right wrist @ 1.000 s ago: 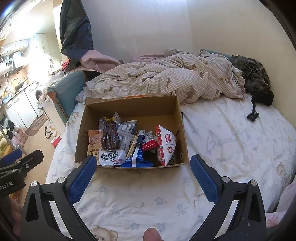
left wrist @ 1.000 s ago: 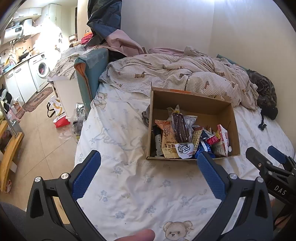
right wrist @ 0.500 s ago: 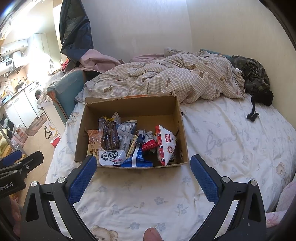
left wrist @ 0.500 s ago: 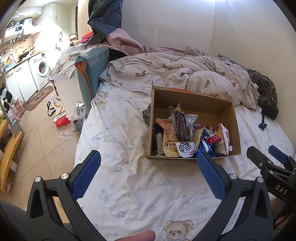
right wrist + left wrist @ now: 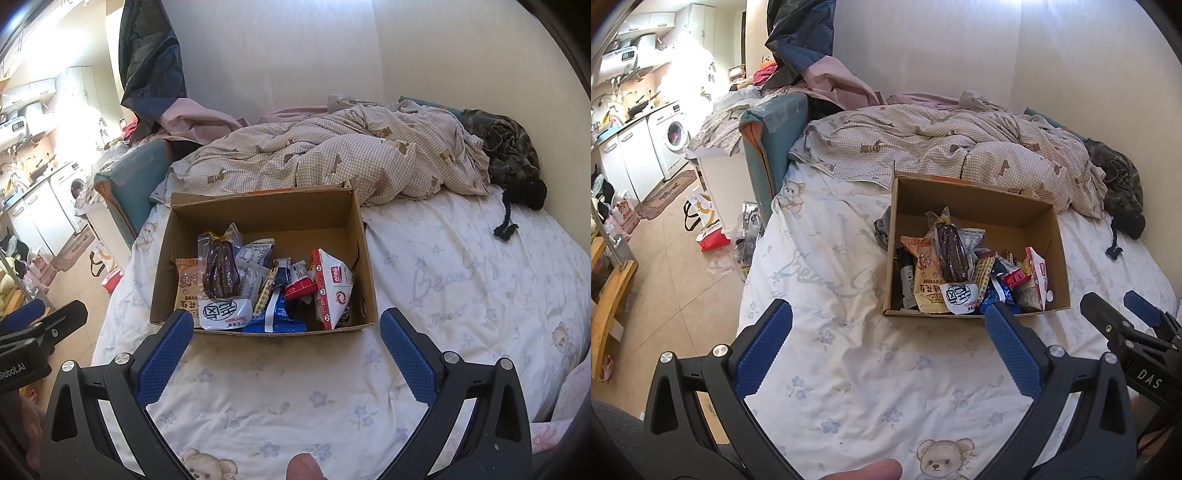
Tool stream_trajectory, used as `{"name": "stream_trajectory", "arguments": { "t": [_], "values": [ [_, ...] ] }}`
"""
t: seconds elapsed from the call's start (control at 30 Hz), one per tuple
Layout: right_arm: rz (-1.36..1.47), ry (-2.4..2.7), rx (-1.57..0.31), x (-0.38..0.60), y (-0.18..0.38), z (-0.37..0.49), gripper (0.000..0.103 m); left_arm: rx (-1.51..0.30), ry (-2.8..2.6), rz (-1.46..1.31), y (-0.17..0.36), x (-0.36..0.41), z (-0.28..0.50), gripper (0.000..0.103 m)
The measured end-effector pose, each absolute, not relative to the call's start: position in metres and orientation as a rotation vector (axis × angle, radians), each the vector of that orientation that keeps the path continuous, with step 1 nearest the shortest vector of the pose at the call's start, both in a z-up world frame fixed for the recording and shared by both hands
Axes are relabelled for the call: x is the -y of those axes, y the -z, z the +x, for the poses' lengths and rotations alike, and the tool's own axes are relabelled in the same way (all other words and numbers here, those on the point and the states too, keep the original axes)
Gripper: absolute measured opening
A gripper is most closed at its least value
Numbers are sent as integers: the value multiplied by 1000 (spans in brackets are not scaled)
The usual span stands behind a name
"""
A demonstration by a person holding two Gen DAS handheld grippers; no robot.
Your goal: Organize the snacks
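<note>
Already the snacks point(image 5: 258, 284) lie heaped in the cardboard box point(image 5: 258, 214) on the bed point(image 5: 461, 277), at twelve o'clock from both grippers, left gripper point(image 5: 888, 341) and right gripper point(image 5: 286, 343) gaping empty, which fits either sorting ahead or gathering finished.

A bed point(image 5: 827, 258) with a white flowered sheet fills the room's corner, set against plain pale walls point(image 5: 942, 55). A checked quilt point(image 5: 942, 147) lies bunched at its far end, just beside a teal headboard point(image 5: 775, 140) heaped with clothes point(image 5: 827, 74). Left of the bed, a beige tiled floor point(image 5: 665, 280) leads to a sunlit kitchen with white cupboards point(image 5: 628, 162) and a washing machine point(image 5: 674, 136).
</note>
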State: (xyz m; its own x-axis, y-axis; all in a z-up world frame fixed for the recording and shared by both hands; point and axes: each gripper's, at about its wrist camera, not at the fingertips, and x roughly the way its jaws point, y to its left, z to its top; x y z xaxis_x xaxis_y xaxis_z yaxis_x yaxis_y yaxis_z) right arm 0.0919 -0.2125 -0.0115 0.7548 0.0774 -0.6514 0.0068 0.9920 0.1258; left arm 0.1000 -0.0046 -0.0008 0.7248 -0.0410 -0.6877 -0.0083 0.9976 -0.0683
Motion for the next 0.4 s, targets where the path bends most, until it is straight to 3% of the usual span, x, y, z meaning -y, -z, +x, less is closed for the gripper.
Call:
{"name": "stream_trajectory", "arguments": {
  "t": [0.4],
  "values": [
    [121, -39, -712, 211, 12, 91, 103, -762, 18, -69, 0, 5, 100, 103]
  ]
}}
